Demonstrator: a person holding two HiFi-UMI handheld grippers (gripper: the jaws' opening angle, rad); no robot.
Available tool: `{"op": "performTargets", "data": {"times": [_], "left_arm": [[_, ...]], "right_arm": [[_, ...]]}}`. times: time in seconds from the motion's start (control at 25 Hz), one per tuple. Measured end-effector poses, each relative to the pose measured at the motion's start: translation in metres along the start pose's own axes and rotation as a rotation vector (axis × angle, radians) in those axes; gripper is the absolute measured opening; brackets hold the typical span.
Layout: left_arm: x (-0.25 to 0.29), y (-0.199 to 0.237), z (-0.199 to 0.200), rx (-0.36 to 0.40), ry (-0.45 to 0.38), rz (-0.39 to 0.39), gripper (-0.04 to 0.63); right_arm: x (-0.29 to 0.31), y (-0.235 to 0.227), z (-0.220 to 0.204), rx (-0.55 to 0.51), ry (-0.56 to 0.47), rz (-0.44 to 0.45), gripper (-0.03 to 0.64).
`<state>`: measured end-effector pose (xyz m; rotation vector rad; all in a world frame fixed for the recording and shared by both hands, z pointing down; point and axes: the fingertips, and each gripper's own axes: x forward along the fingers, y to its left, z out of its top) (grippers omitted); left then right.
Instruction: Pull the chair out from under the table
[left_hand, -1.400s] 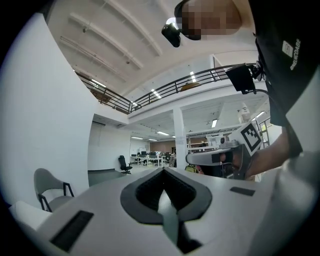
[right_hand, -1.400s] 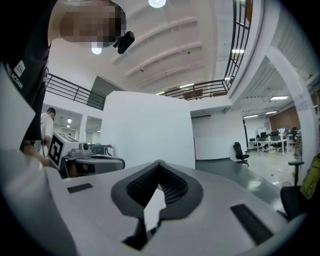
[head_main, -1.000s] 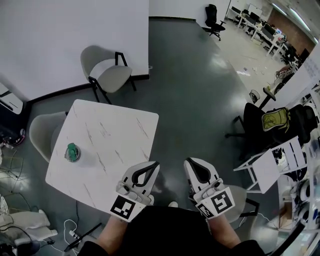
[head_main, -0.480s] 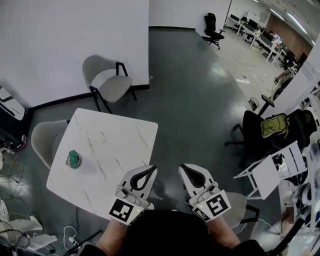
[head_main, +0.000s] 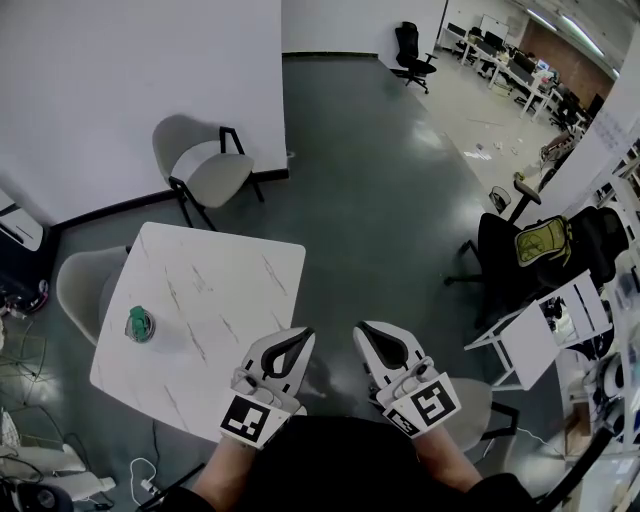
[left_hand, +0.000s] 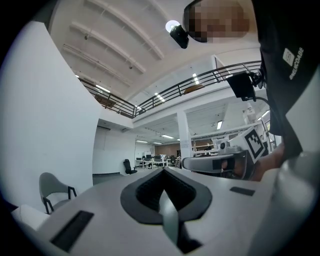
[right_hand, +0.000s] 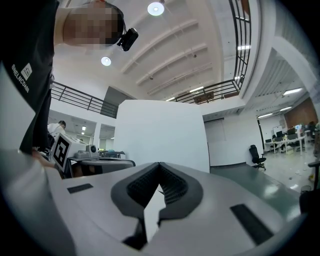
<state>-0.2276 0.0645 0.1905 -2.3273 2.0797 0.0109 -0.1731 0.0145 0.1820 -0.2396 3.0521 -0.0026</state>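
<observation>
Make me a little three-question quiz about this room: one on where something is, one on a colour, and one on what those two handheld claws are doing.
1. Where is the small green thing?
A. On the white table
B. On the floor
C. On a chair seat

2. What colour is the office chair far down the hall?
A. Red
B. Black
C. White

3. How do the left gripper and right gripper stand?
A. Both wide open
B. Both shut, holding nothing
C. One clamped on a chair

Answers:
1 A: it sits on the marbled top, towards the table's left side in the head view.
2 B: its back, seat and base all look black.
3 B: each gripper view shows the jaws closed together with nothing between them.
</observation>
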Motion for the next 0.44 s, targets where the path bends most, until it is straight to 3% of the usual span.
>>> {"op": "performTargets", "data": {"times": [0.44], "left_arm": [[0.004,0.014,0.002,-0.022,-0.038,0.023,0.005]], "right_arm": [[0.0,-0.006,-0.001,-0.004,-0.004,-0.011,0.011]]}}
